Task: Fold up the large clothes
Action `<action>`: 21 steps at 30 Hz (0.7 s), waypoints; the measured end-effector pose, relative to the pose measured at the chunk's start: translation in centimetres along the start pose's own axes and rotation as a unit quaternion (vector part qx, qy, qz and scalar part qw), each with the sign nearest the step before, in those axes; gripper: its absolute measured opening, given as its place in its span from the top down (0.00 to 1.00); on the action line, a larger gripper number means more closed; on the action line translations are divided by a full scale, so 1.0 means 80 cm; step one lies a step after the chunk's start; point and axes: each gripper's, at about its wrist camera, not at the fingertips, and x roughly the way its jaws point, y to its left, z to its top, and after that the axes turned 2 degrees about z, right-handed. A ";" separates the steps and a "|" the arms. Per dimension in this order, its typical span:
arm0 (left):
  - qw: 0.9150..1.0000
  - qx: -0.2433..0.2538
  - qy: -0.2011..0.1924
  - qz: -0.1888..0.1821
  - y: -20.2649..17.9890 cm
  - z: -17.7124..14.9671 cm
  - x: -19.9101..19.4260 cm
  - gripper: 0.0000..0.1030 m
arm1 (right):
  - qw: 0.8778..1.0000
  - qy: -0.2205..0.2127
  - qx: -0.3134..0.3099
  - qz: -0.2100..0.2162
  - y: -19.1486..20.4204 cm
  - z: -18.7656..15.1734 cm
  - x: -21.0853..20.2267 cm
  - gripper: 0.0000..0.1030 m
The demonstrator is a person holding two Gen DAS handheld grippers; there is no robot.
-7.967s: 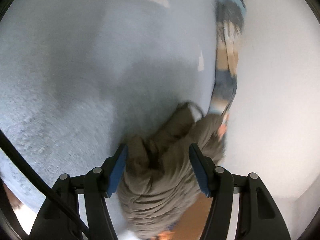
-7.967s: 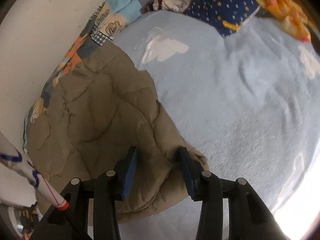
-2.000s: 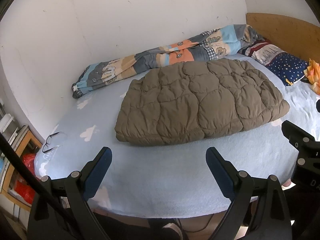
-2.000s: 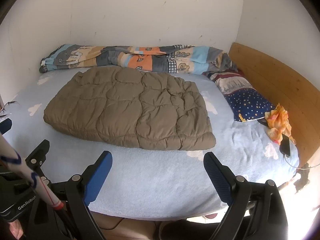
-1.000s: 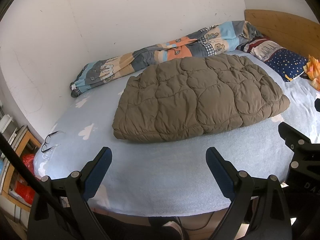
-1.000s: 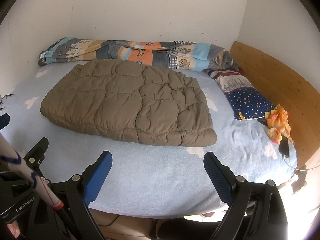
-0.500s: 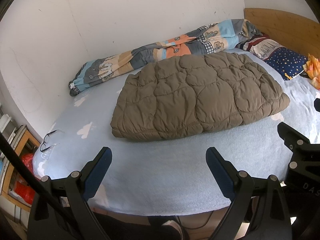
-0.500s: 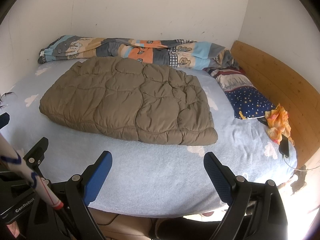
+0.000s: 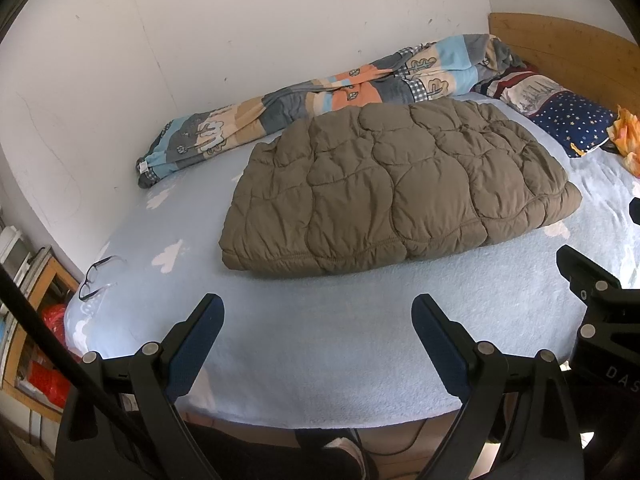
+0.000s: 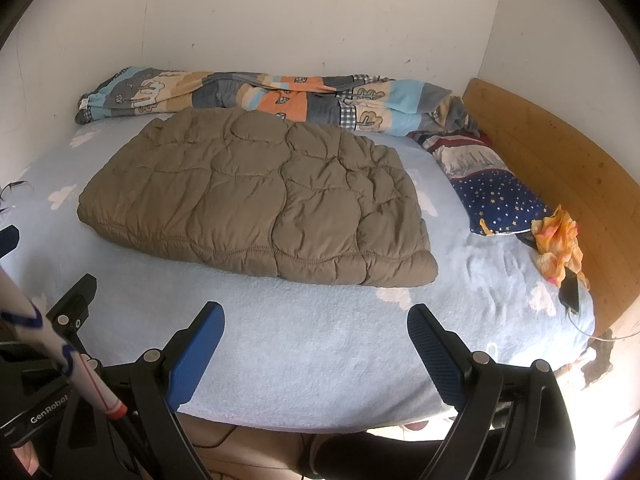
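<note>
Eight seconds before, both tools had been pinching brown padded cloth close up; by this moment they had drawn back past the near edge of the bed (image 10: 320,360), and over the last two seconds the view had barely shifted. The brown quilted jacket (image 10: 256,200) lay folded into a thick, fairly tidy oblong in the middle of the bed, touched by nothing. The left hand-held gripper (image 9: 318,322) was spread wide and empty, and so was the right hand-held gripper (image 10: 316,330), both well apart from the garment. I took the fold to be finished, or very nearly.

Beyond the jacket a patterned duvet (image 10: 256,100) lay rolled along the far wall, with a starry pillow (image 10: 500,196) at the right by the wooden headboard (image 10: 560,152).

How the sleeves and hood sat inside the bundle was hidden. The spectacles (image 9: 96,276) at the left edge were small but readable; the person holding the tools showed only as dark legs below.
</note>
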 end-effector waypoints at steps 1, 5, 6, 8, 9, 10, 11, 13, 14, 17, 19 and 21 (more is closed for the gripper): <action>1.000 0.000 0.000 0.000 0.000 0.000 0.000 0.09 | 1.000 0.000 -0.001 0.000 0.001 0.001 0.001 0.08; 1.000 0.000 0.000 0.000 0.000 0.000 0.000 0.09 | 1.000 0.002 -0.002 0.000 -0.001 -0.001 0.001 0.08; 1.000 0.000 0.000 0.000 0.000 -0.001 -0.001 0.09 | 1.000 0.002 -0.002 0.000 0.001 0.001 0.001 0.08; 1.000 -0.001 0.000 -0.001 0.000 0.000 0.000 0.09 | 1.000 0.003 -0.002 0.002 -0.001 -0.001 0.002 0.08; 1.000 -0.001 0.000 -0.001 0.001 -0.001 0.000 0.09 | 1.000 0.004 -0.002 0.001 -0.001 -0.001 0.002 0.08; 1.000 -0.001 0.000 0.000 0.000 0.000 0.000 0.09 | 1.000 0.004 -0.002 0.001 -0.001 -0.001 0.003 0.08; 1.000 -0.001 0.000 0.000 0.000 -0.001 0.000 0.09 | 1.000 0.005 -0.002 0.002 -0.002 -0.002 0.003 0.08; 1.000 -0.001 0.001 -0.001 0.001 -0.001 0.001 0.09 | 1.000 0.005 -0.004 0.002 -0.001 -0.001 0.004 0.08; 1.000 0.000 0.001 -0.001 0.001 -0.001 0.001 0.09 | 1.000 0.005 -0.004 0.002 -0.002 -0.002 0.004 0.08; 1.000 -0.001 0.001 -0.001 0.002 -0.001 0.001 0.09 | 1.000 0.005 -0.004 0.002 -0.002 -0.002 0.004 0.08; 1.000 0.000 0.001 0.000 0.001 -0.001 0.001 0.09 | 1.000 0.005 -0.004 0.003 -0.001 -0.001 0.005 0.08; 1.000 -0.001 0.001 -0.001 0.002 -0.002 0.001 0.09 | 1.000 0.005 -0.004 0.002 -0.002 -0.003 0.004 0.08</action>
